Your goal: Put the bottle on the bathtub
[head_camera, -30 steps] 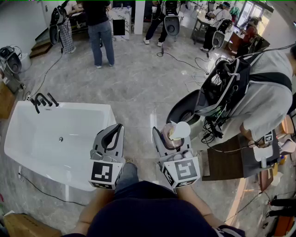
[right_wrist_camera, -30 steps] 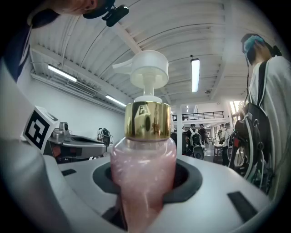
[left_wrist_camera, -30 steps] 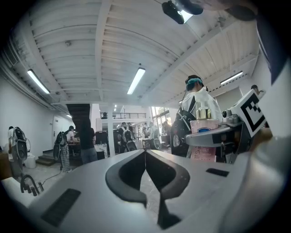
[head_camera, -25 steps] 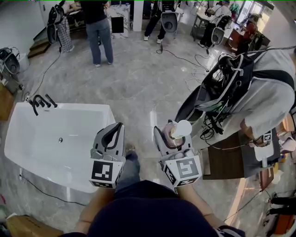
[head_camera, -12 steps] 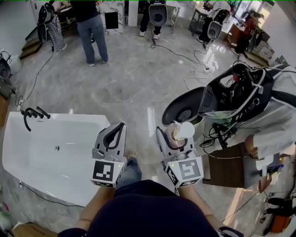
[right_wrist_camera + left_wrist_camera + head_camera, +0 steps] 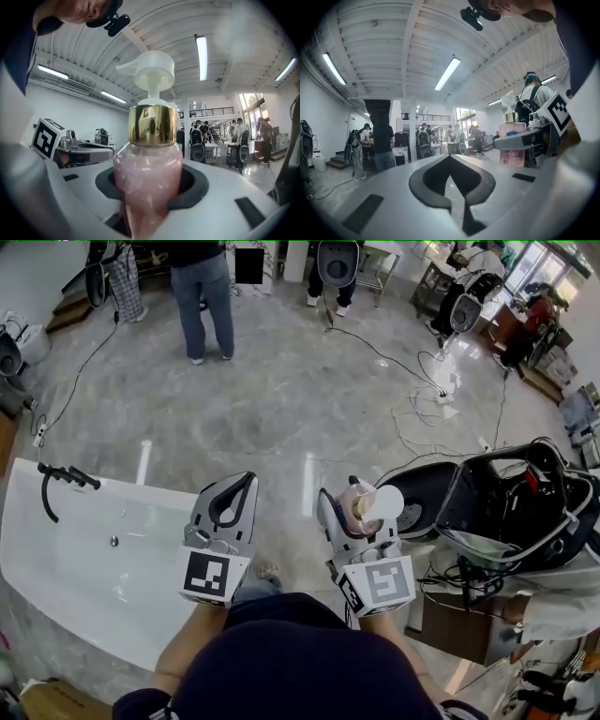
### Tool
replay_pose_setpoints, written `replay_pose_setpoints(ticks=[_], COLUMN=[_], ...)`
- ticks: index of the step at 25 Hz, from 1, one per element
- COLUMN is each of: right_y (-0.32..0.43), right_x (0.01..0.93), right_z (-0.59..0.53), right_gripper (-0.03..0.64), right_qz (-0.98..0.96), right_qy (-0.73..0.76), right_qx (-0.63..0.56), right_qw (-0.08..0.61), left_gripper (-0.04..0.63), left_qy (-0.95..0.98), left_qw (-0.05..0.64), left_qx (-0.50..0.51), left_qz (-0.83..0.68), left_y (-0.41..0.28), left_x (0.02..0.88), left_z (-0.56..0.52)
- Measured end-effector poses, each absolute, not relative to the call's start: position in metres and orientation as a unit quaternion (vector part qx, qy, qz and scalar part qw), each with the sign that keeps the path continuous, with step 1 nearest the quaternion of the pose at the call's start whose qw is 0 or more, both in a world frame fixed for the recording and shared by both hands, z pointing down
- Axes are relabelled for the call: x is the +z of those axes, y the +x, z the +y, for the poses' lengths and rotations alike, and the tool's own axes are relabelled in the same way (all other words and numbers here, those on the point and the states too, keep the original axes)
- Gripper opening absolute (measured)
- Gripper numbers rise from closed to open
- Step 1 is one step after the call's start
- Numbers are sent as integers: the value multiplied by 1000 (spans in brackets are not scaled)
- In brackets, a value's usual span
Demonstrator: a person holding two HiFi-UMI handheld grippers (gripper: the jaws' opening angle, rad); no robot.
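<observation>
**Bottle gripped, not yet on tub**

Right gripper (image 6: 349,506) is closed partway on the bottle (image 6: 360,512), held upright, likely so it can be set down standing. It sits lower centre in the head view, well right of the bathtub (image 6: 66,559) at lower left. The bottle has a pink translucent body, gold collar and white pump. Left gripper (image 6: 228,507) has its jaws together and is empty, probably spare.

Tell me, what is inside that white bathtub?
Only a small drain shows on the bare bathtub floor. A black tap sits on its rim. The left tongs cover its right corner, so that part is unseen.
</observation>
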State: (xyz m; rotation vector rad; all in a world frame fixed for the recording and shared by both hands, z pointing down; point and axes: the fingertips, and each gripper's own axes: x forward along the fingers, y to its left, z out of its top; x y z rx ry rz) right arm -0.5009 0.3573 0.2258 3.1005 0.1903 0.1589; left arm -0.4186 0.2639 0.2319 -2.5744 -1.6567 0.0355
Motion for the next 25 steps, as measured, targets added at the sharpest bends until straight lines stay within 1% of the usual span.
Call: replay_pose_setpoints(ticks=[5,13,21,25], right_y=[-448,-366,-243,-179], right_x=[229,238,240,234], right_z=[365,369,382,385], right_gripper=[212,213,213,213], right_qz=[50,-6,-111,-181], right_qy=[997,998,992,981], right_qx=[54,63,61,62], right_qw=[12,7,9,18], left_gripper=[21,21,21,21], left_qy=[-851,-881,-916,-941], left_qw=[48,40,32,28], left_qx=[7,-1,5,9], left_qz=[-522,-472,-400,-336], left_y=[-362,-298,-208,-160], left_x=[230,233,232,220], left_z=[265,254,261,259])
